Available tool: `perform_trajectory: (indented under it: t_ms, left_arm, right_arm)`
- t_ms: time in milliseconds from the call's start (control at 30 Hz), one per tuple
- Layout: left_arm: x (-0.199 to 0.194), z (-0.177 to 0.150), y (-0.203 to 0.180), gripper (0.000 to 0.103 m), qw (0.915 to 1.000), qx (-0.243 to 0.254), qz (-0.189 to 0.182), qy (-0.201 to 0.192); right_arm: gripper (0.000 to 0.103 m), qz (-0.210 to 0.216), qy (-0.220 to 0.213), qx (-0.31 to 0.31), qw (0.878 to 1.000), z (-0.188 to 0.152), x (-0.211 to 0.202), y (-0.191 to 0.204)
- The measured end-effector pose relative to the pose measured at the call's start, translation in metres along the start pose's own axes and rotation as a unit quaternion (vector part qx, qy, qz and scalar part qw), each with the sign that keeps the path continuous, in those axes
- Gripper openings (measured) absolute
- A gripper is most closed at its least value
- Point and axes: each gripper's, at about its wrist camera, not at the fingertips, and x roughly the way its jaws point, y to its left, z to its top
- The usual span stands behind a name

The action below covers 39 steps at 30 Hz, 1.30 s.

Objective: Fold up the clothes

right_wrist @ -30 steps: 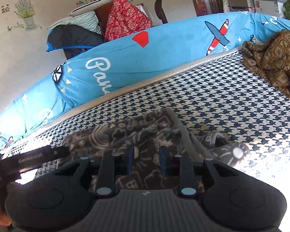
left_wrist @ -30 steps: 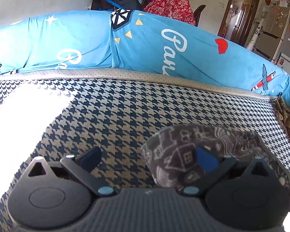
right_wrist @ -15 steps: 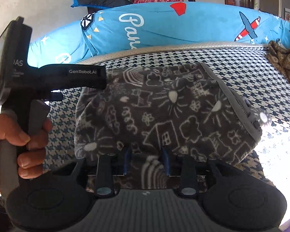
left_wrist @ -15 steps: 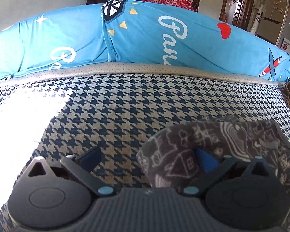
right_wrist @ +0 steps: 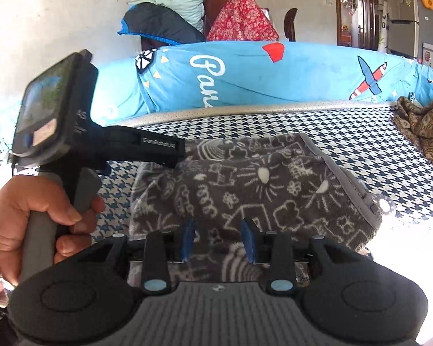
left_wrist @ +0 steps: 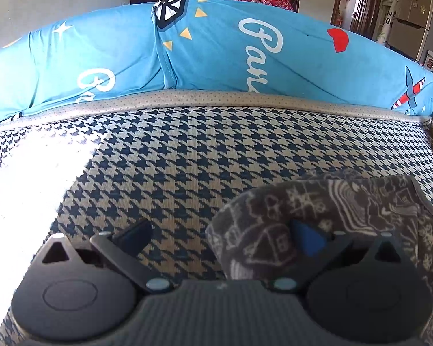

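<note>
Right wrist view shows the grey patterned garment [right_wrist: 254, 190] doubled over on the houndstooth bed cover [right_wrist: 360, 144], directly ahead of the right gripper [right_wrist: 218, 238], whose fingers stand parted. The left gripper [left_wrist: 219, 235] is spread wide, its right finger under the cloth edge. Partly folded, I judge.

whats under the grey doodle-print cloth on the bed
The grey doodle-print cloth lies on the houndstooth bed cover, which shows all around its edges. Whatever is directly beneath the folded layers is covered, so I can't tell.
</note>
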Motion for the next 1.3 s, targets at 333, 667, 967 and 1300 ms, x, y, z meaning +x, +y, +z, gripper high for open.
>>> perform_trajectory:
  t_ms: [333,667,967,1300]
  left_arm:
    - [-0.001,0.000,0.000,0.103,0.9999,0.012,0.008,-0.001]
    - [0.002,-0.001,0.000,0.103,0.9998,0.018,0.009,-0.001]
    - [0.008,-0.004,0.000,0.103,0.9995,0.026,0.016,0.002]
    - [-0.022,-0.004,-0.012,0.103,0.9980,0.053,0.022,-0.023]
  right_arm:
    - [0.034,0.035,-0.007,-0.038,0.999,-0.011,-0.007,0.026]
    - [0.034,0.036,0.030,-0.039,0.998,-0.017,0.006,0.024]
    - [0.035,0.019,0.028,-0.063,0.997,-0.023,0.016,0.031]
    - [0.039,0.038,0.023,-0.032,0.998,-0.018,0.016,0.022]
